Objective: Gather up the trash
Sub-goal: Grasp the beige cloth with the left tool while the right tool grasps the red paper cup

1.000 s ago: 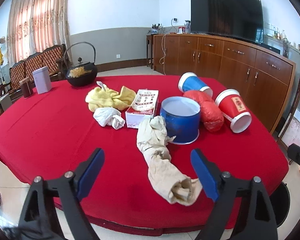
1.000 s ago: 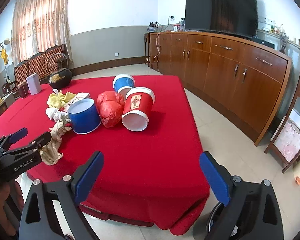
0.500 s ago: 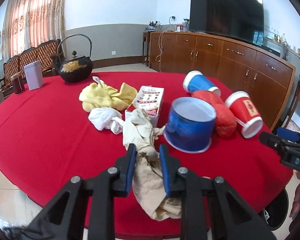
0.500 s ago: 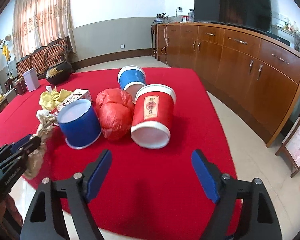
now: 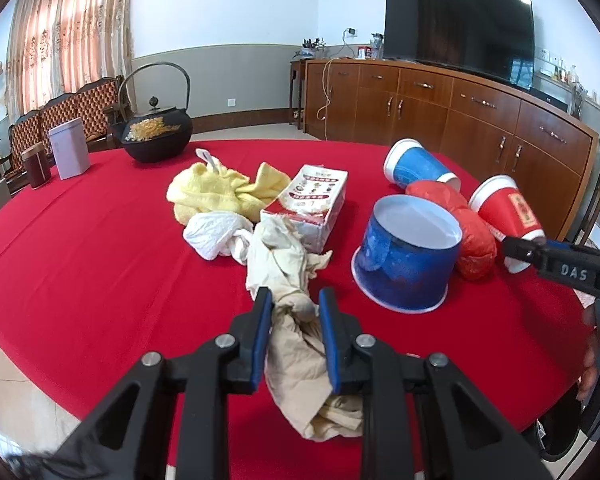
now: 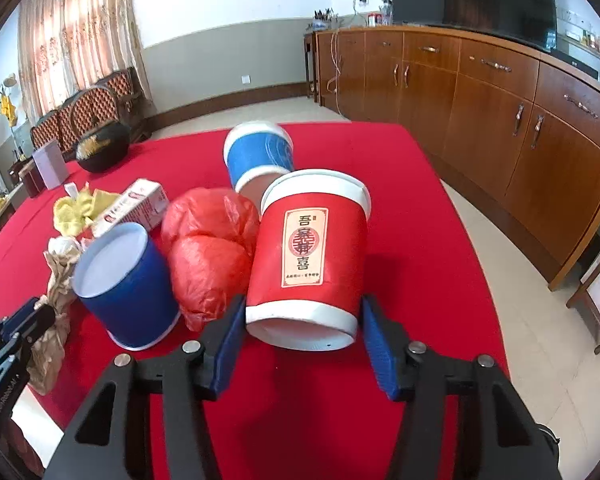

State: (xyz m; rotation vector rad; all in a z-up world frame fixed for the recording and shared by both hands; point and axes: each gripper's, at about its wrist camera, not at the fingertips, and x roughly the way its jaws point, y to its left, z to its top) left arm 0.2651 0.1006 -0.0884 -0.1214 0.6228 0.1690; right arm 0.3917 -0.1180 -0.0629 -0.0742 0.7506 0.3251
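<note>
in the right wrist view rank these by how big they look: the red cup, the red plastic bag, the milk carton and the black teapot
1. red cup, though it lies nearest the camera, which inflates it
2. red plastic bag
3. milk carton and black teapot look alike; both sit farther back, so no ranking between them

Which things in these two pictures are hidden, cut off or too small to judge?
- Right wrist view: whether the right gripper already presses the red paper cup; the cup's rim hides the pad faces.
- Left wrist view: the red cup's mouth, hidden by the right gripper.
- Both views: the small print on the carton is too small to read.
- Right wrist view: the beige crumpled paper, partly behind the left gripper.
</note>
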